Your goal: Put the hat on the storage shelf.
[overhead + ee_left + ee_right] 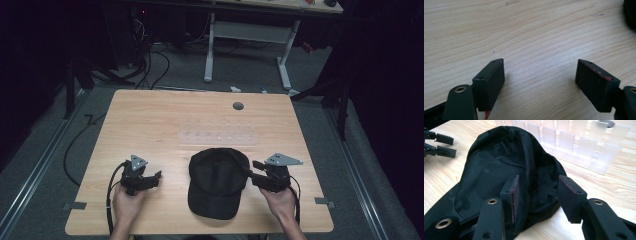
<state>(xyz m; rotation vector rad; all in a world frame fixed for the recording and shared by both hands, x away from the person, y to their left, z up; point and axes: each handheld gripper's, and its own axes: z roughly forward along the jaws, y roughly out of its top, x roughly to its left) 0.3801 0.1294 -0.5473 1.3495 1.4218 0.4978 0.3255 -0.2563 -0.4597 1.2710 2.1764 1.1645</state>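
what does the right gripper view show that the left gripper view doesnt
Right gripper view: the black cap's mesh crown close up, its edge lying between the right tongs, whose pads stand apart and do not press it; a clear plastic rack of upright slats behind; the left tongs far off at top left.

Left gripper view: the left tongs wide open over bare wood, nothing between them, with a dark blurred edge at the top right corner, too blurred to name.

Both: the light wooden table and a pair of black jaws rising from the bottom.

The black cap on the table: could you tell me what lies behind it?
Behind the black cap lies a clear plastic rack with upright dividers on the wooden table. The cap's crown covers part of the rack's near edge in the right gripper view.
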